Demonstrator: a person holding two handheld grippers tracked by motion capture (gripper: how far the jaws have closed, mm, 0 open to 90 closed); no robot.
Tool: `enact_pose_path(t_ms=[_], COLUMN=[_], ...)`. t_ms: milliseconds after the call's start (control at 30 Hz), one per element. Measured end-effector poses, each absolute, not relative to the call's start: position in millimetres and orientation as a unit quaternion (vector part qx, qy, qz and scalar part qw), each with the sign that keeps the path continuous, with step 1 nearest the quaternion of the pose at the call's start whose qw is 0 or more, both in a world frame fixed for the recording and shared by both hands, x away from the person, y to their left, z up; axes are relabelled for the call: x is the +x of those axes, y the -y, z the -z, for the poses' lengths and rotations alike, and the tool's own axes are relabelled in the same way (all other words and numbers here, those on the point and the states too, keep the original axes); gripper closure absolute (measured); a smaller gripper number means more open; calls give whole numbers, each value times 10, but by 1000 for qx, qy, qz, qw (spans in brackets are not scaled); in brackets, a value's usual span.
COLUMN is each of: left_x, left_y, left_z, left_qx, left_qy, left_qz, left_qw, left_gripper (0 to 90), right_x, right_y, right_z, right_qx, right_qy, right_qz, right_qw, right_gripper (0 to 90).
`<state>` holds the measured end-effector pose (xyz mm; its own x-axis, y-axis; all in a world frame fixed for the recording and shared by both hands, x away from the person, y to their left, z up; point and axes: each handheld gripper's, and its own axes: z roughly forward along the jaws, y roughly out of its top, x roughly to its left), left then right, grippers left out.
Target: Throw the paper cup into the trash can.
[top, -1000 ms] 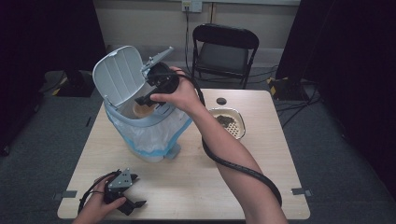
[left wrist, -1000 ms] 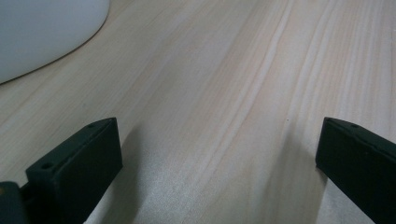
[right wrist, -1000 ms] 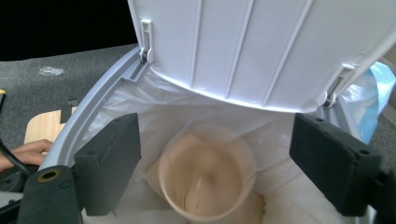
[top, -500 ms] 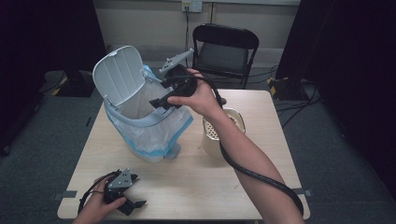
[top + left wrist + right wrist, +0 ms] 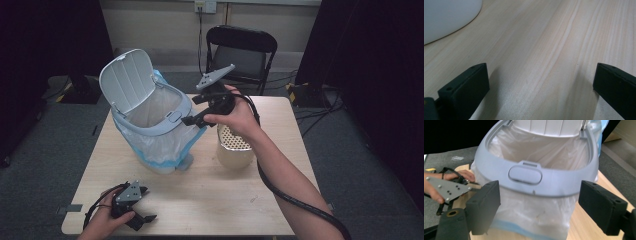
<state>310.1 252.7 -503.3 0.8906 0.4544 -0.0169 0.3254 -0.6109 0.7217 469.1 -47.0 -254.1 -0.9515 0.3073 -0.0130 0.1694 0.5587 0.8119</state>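
Your table [image 5: 200, 210] carries a small grey bin [image 5: 150, 117] toward its far left, tilted toward you, lid [image 5: 127, 80] hinged up and open. A thin plastic liner [image 5: 160, 147] with a blue hem is draped over the body and pinched under the grey rim ring [image 5: 536, 185]. Just right of it stands a cream canister [image 5: 234, 150] with a perforated top.

Judge the bin light and easy to tip; it looks empty, so a sideways push would slide or topple it. The rim ring is the stiff part, and its front, by the oval latch button [image 5: 525, 175], is where you should take hold. The liner is soft, slippery film that will bunch or tear if you pinch it alone.

Your right gripper [image 5: 196, 116] hangs in the air just right of the bin's front rim, jaws apart with nothing between them, facing the ring. Your left gripper [image 5: 142, 218] rests low over the near left of the table, jaws spread wide and empty, well apart from the bin.
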Motion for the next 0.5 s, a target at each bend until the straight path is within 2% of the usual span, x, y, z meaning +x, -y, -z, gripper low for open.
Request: enact_pose_path(t_ms=[500], left_x=[3103], left_y=[-2529], left_z=[5032], left_qx=[894], left_qy=[-217], left_qz=[-84], left_qw=[382], left_gripper=[0], right_x=[4586], right_y=[789], right_z=[2762], right_qx=[148], right_qy=[-877], right_qz=[-453], right_qw=[69], right_gripper=[144])
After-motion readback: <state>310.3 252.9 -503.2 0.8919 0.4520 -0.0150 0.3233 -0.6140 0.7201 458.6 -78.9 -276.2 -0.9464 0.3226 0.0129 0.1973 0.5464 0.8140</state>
